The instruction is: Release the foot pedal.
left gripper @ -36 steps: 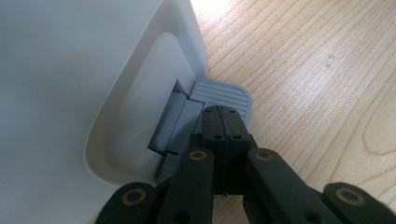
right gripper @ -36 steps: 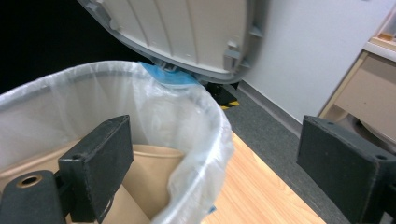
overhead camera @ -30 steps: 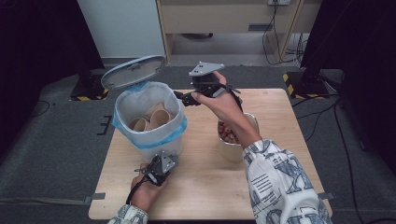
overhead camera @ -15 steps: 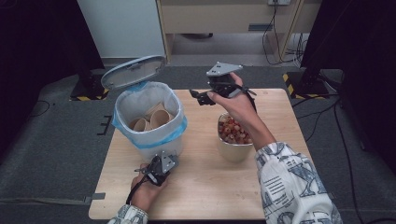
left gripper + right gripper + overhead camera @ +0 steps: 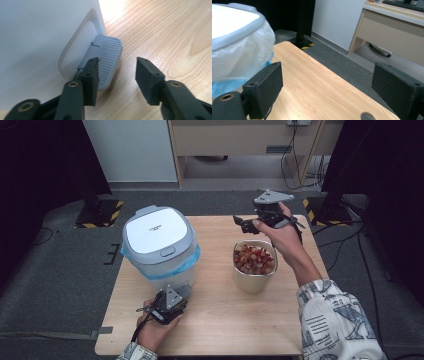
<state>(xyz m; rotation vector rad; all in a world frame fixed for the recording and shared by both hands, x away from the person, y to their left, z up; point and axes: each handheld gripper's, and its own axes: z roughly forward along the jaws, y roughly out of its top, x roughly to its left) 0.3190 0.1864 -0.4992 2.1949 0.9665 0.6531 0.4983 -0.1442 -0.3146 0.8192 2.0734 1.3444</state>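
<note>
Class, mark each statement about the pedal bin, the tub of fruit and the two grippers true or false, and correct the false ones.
1. The white pedal bin's lid is shut. True.
2. The left gripper is clamped on the grey ribbed foot pedal. False: its jaws stand apart, one beside the pedal, nothing pressed between them.
3. The round metal tub holds small reddish pieces. True.
4. The right gripper carries a piece of fruit. False: its jaws are open and empty.
5. The bin has a blue liner bag. True.

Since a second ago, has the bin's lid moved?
Yes. The lid stood tipped up behind the pedal bin; now it lies shut over the rim, hiding the cups. The left claw has just been opening, off the pedal.
</note>
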